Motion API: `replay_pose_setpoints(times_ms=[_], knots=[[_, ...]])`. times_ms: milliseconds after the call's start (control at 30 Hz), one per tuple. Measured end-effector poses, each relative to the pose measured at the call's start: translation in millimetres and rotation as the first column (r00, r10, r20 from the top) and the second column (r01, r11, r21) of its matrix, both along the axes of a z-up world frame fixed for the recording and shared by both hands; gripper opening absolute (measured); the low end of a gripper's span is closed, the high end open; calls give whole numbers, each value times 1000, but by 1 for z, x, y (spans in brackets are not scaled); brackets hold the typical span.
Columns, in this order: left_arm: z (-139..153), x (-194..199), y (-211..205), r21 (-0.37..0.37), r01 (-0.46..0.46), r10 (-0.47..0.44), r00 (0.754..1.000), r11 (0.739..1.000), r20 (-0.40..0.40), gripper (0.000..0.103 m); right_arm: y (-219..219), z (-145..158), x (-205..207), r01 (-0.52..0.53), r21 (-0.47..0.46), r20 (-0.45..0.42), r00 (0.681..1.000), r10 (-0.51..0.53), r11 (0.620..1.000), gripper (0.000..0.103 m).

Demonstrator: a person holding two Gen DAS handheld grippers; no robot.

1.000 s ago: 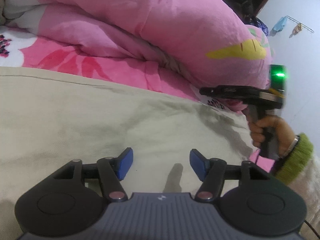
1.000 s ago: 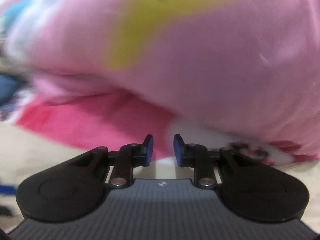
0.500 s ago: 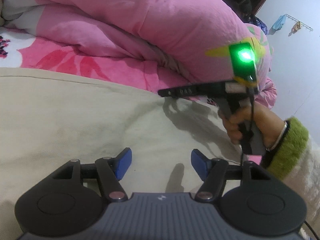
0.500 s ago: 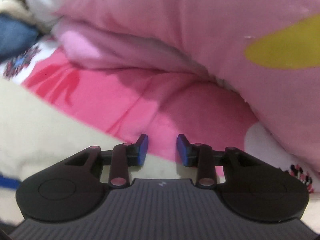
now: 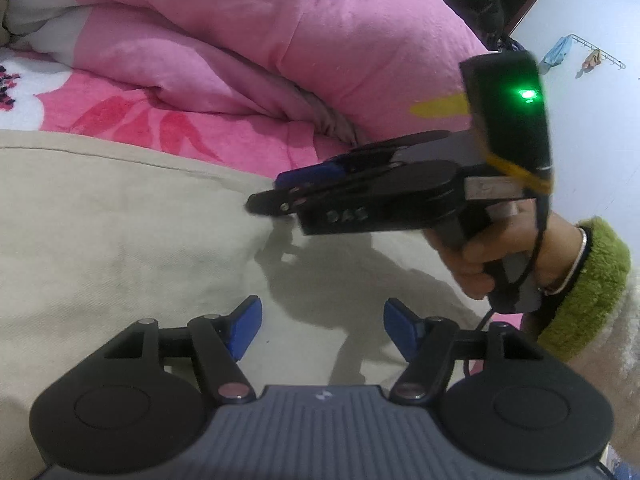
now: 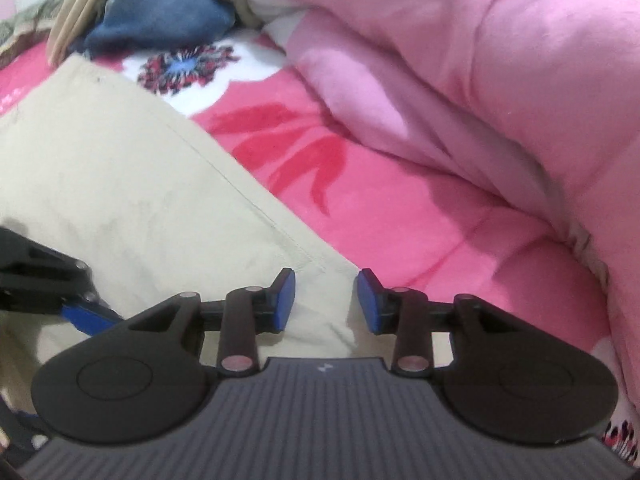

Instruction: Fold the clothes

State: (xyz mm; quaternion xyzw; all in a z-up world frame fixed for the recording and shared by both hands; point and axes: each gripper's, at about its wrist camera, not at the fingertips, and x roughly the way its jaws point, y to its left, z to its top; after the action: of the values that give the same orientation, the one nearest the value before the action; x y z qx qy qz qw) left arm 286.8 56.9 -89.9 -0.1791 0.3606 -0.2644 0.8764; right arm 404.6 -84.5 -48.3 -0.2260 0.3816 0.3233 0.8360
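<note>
Beige cloth, the garment (image 5: pixel 132 216), lies spread flat over a pink flowered bedspread (image 6: pixel 400 216), its stitched edge running diagonally through the right wrist view; its near and left parts are cut off by both frames. The left tool (image 5: pixel 322 326) hovers just above it with blue pads spread wide, gripping nothing. The right tool (image 6: pixel 326 300) sits over the garment's corner, pads moderately apart and empty; whether it touches the cloth is unclear. A hand (image 5: pixel 492 256) in a green cuff holds it. A bunched pink quilt (image 5: pixel 320 48) hides the bed behind. Blue fabric (image 6: pixel 160 12) at top is blurred.
</note>
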Motion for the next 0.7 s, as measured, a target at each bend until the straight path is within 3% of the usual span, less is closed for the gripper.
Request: replay_pose_setpoints(times_ms=[33,100,167,367,500,567,633,700], knots=[[0,0,0,0,0,0,1000,1000,0,69,0,0,0,-8,-7,3,1000,8,1000,33],[0,0,1,-2,-1,1,1000,1000,0,69,3,1,-3,-26,-30,18,999,26,999,14],[1,1,1,-5,-2,2,1000,1000,-1,69,12,-1,-8,-48,-77,63,997,52,996,3],[0,2,3,-9,-4,4,1000,1000,-2,69,27,-12,-3,-34,-115,122,991,48,993,0],[0,2,4,-18,-5,5,1000,1000,-3,69,30,-19,12,41,-161,206,978,-7,986,0],[-1,2,5,-24,-5,5,1000,1000,-5,69,22,-5,17,89,-98,188,980,-69,991,0],[-1,2,5,-25,-6,5,1000,1000,-6,69,4,15,17,149,23,138,979,-150,989,1],[-1,1,5,-24,-6,6,1000,1000,-5,69,-11,24,14,181,128,2,983,-182,975,3]])
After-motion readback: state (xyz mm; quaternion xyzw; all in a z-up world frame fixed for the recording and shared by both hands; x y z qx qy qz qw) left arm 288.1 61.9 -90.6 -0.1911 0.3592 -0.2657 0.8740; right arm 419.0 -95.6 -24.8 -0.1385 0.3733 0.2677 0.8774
